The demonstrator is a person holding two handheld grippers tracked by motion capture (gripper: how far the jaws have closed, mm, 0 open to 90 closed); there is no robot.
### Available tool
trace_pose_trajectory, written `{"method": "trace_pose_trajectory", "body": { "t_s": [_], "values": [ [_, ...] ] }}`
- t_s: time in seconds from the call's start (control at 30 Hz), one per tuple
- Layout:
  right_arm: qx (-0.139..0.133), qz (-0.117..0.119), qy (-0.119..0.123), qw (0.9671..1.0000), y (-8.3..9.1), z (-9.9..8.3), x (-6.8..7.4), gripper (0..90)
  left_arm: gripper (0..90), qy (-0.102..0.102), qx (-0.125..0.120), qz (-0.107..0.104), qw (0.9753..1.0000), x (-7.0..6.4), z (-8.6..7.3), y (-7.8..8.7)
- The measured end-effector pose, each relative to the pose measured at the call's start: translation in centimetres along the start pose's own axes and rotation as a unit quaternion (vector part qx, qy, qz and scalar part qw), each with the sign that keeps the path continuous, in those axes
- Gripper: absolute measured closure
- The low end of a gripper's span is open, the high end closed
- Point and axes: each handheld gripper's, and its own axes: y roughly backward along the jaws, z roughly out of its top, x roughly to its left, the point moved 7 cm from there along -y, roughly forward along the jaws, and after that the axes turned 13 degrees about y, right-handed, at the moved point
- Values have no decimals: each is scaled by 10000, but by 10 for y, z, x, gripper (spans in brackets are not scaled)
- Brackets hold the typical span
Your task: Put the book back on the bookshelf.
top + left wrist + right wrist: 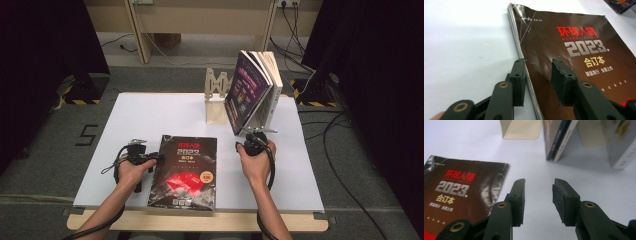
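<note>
Black jaws of the left gripper (537, 72) stand parted astride the dark magazine's (185, 172) left edge on the white table (150, 112), while the right gripper (539, 195) hovers released before books (252, 92) leaning in a wooden stand (216, 95).

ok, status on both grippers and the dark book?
Left gripper open, astride dark book's left edge. Right gripper open over bare table. Nothing in the way.

My grippers, left (150, 161) and right (256, 137), are black with brass-coloured rivets. The book (186, 171) is dark brown-black, red title, silvery "2023", yellow lettering, a red patch low on the cover. The table (150, 115) is white. The stand (216, 97) is pale wood; the leaning books (250, 92) have purple covers.
</note>
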Motion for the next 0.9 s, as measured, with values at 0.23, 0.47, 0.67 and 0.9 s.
{"method": "trace_pose_trajectory", "body": {
  "t_s": [0.23, 0.47, 0.67, 0.9],
  "values": [
    [211, 262, -39, 9994, -16, -2, 9, 617, 664, -141, 138, 15, 9998, -10, -11, 3],
    [428, 528, -164, 9976, -30, -1, 14, 598, 676, -272, 363, -83, 9989, -23, -23, 7],
    [546, 634, -252, 9962, -41, 4, 15, 584, 669, -428, 446, -136, 9980, -31, -30, 7],
    [624, 655, -313, 9954, -55, 7, 9, 571, 664, -545, 519, -209, 9969, -40, -34, 4]
  ]
}}
